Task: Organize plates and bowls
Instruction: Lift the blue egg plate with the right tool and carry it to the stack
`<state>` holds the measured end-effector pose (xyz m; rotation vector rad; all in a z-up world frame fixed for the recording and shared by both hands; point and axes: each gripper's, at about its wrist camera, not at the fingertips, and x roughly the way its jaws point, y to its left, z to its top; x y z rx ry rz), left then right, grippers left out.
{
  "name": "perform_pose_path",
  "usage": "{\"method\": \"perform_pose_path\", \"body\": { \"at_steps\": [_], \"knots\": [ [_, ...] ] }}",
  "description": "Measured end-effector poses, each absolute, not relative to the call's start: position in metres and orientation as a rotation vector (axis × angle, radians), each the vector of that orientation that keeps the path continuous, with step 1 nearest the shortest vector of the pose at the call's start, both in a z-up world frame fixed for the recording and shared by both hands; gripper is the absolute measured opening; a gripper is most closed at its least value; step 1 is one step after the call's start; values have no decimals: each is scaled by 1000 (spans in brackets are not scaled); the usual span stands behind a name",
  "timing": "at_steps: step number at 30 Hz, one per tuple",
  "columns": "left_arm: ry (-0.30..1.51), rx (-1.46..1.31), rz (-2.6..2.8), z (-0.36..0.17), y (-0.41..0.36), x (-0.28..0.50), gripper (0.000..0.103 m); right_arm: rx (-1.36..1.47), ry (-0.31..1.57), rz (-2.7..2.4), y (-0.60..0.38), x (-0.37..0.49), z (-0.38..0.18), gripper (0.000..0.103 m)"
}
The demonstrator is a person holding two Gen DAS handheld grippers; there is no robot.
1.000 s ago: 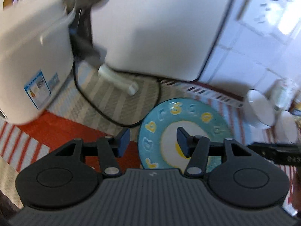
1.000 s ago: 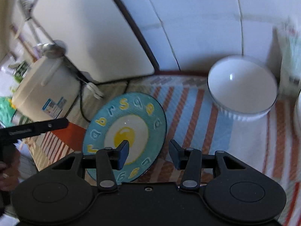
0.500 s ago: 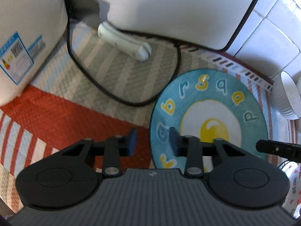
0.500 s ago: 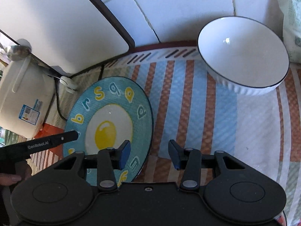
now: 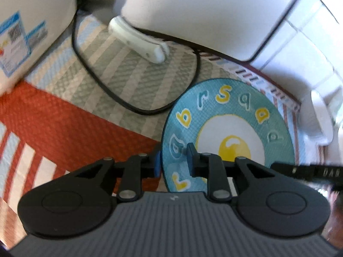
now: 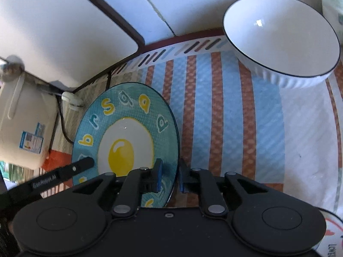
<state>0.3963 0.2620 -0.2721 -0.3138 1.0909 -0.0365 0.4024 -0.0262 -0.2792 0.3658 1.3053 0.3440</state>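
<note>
Both claws had dropped toward the egg-print plate point(image 5: 246, 115) since a second earlier. My left claw point(image 5: 173, 160) was closing over its left rim while my right claw point(image 6: 170, 175) clamped the right rim. That plate lay on the striped table point(image 6: 268, 150) near a white bowl point(image 6: 280, 34).

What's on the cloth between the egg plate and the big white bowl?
Nothing. In the right wrist view, only bare striped tablecloth, blue and orange bands, lies between the egg plate and the white bowl.
</note>
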Motion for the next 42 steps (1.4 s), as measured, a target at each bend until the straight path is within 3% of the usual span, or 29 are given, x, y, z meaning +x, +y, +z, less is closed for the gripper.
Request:
{"method": "perform_pose_path", "body": {
  "at_steps": [12, 29, 42],
  "knots": [
    [1041, -183, -88, -238, 233, 364, 21, 256, 1231, 378, -40, 383, -240, 17],
    [882, -170, -219, -144, 156, 283, 20, 370, 1057, 360, -137, 288, -145, 17],
    [1007, -221, -281, -166, 99, 241, 20, 442, 1115, 258, -203, 221, -152, 18]
  ]
}}
